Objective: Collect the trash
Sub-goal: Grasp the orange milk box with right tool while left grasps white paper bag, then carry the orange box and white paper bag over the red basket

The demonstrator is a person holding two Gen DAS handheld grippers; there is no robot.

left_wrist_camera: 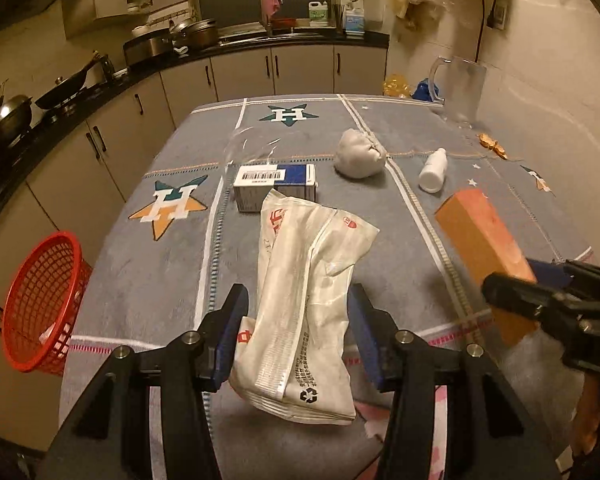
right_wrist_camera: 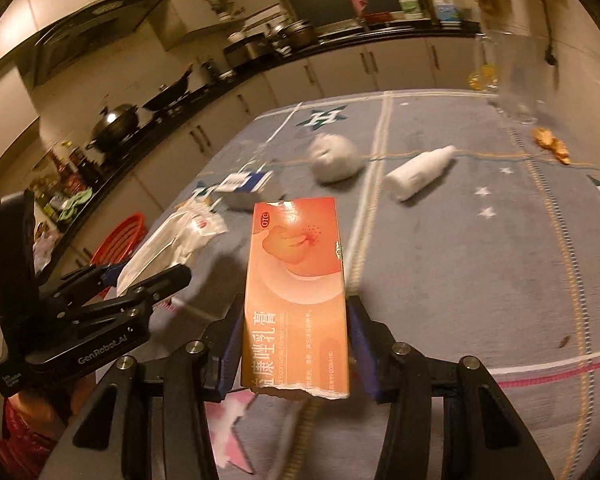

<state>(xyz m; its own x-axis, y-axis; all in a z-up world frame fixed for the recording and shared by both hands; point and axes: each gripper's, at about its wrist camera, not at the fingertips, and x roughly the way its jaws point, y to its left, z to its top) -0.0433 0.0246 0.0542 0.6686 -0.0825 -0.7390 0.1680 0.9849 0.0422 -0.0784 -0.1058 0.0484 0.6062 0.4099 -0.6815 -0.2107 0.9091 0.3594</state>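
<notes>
The left hand-held gripper [left_wrist_camera: 298,340] grips a crumpled white plastic wrapper [left_wrist_camera: 304,304] above the grey star-patterned table [left_wrist_camera: 140,280]. The right hand-held gripper [right_wrist_camera: 296,344] clamps an orange cardboard medicine box [right_wrist_camera: 296,300]. A red mesh basket [left_wrist_camera: 40,300] hangs beside the table's left edge.

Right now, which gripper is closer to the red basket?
Left. The left gripper, holding a white packet, is just beside the red basket; the right gripper is farther off, beyond it.

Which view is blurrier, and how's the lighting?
Right wrist view: motion smear on the bottle, paper wad and pitcher; orange box stays sharp. Left wrist view: mostly crisp; wrapper print legible. Both: dim warm light, fisheye bending, dark corners.
</notes>
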